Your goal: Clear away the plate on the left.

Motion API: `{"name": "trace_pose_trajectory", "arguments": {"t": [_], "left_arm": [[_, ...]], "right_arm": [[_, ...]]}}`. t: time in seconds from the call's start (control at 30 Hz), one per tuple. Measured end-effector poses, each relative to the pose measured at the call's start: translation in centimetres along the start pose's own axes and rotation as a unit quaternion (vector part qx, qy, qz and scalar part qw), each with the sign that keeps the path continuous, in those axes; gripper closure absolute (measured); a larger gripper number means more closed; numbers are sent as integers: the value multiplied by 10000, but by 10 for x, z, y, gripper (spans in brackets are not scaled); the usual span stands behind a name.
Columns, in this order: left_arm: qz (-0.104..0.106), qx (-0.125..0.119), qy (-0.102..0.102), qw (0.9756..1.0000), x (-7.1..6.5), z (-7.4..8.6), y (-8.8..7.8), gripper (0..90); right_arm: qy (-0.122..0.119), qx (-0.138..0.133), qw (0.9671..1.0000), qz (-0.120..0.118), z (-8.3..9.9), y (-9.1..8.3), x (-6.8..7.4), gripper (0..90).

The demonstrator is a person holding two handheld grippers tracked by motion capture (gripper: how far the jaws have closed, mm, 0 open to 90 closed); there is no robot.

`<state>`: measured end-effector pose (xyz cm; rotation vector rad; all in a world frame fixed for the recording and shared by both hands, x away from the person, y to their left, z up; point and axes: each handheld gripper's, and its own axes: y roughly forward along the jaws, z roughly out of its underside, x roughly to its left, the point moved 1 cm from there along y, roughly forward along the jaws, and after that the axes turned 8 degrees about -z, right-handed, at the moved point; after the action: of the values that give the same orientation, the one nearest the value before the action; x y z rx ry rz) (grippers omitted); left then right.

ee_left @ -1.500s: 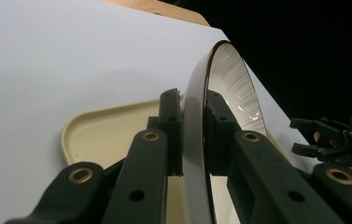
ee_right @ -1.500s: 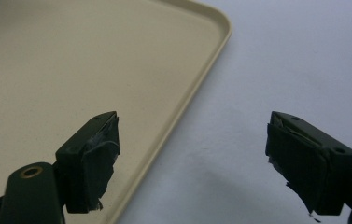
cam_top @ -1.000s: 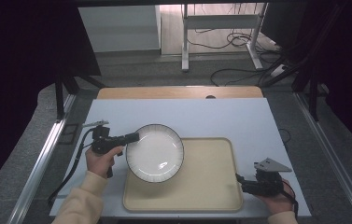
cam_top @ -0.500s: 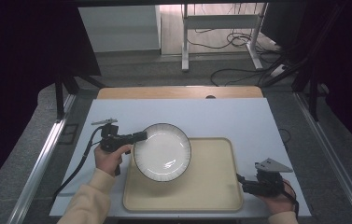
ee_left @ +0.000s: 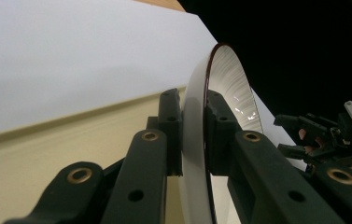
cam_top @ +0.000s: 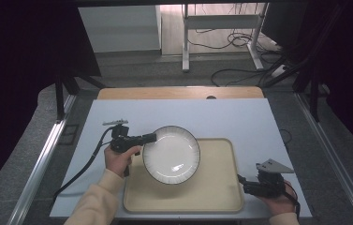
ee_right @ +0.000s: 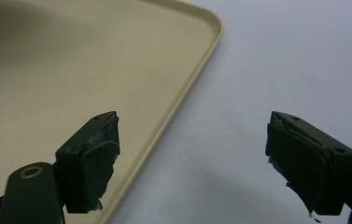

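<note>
Plate (cam_top: 171, 153) is hanging over the left part of the tray (cam_top: 211, 194), its round face turned upward toward the high camera and its left rim caught by the left gripper (cam_top: 150, 138). It is a shallow white dish, glossy, with fine dark lines running inward from the rim and a thin dark edge. In the left gripper view the plate (ee_left: 225, 93) is showing edge-on, standing as a thin curved band between the two black jaws, which are pinching its rim from both faces; whether it is touching the tray below cannot be told. The tray is a beige rectangle with rounded corners and a low raised lip, matte and smooth, lying on the white table (cam_top: 239, 117). The right gripper (cam_top: 245, 183) is sitting at the tray's near right corner, held in the person's hand. In the right gripper view its jaws are standing spread wide apart with nothing between them, one over the tray's (ee_right: 94, 60) edge and one over the bare table; their dark pads (ee_right: 96, 161) are looking worn and frayed.
</note>
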<state>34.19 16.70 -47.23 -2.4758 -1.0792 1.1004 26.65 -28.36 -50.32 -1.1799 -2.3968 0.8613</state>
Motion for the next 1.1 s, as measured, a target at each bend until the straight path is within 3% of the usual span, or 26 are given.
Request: {"name": "trace_pose_trajectory", "arguments": {"t": [0.37,1.0,1.1], "left_arm": [[172,275,-39,9995,-10,10,29,797],[143,663,-258,9974,-2,27,59,795],[201,690,-369,9967,-1,30,63,796]], "right_arm": [[34,-20,10000,7,1,-1,-1,178],[29,2,10000,8,1,0,-2,178],[35,2,10000,6,1,0,-2,178]]}}
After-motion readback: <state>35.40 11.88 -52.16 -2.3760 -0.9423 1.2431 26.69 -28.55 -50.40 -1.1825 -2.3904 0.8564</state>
